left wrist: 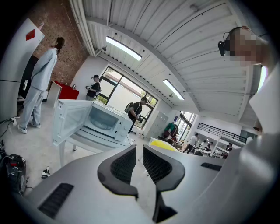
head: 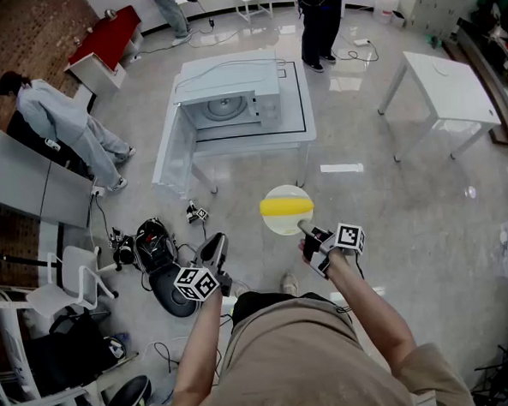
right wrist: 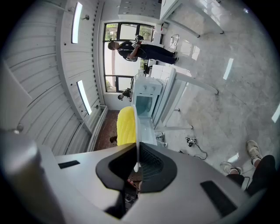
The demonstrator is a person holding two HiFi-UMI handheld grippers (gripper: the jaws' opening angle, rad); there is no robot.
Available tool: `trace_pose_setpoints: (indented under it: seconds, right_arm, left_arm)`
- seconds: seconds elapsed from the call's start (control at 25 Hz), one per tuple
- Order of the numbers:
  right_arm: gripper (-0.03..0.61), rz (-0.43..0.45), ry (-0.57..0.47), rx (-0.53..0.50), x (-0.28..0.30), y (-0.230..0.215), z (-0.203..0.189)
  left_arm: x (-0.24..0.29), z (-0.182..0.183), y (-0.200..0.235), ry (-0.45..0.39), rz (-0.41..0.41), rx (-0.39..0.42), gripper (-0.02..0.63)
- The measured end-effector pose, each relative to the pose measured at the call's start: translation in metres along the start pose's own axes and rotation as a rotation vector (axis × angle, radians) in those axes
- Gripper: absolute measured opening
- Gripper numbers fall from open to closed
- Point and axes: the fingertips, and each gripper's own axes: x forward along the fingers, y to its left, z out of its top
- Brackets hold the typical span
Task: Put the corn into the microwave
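Corn (head: 286,206) lies on a white plate (head: 283,225), kept level so it won't roll. Right tongs (head: 304,229) are clamped on the plate's near rim. Microwave (head: 229,101), door (head: 170,156) open & ready, sits on the table (head: 296,122) well ahead, not yet reached. Left tongs (head: 215,245) pinched together, empty, prob. spare.

White table (head: 298,132) carrying the open microwave (head: 228,95), glossy floor (head: 401,215) with black bag (head: 154,245) beside it
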Motion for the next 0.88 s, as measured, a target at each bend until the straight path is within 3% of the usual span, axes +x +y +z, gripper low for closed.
trace_pose_setpoints:
  seconds: [0.36,0.88]
  right_arm:
    - [0.015,0.008,0.017,-0.069,0.003,0.01,0.002]
    - [0.017,0.038,0.046,-0.076,0.017,0.02,-0.002]
  left_arm:
    - [-0.001,0.002,-0.005,-0.006,0.004,0.006,0.037]
    - [0.006,0.006,-0.01,0.007,-0.009,0.025,0.037]
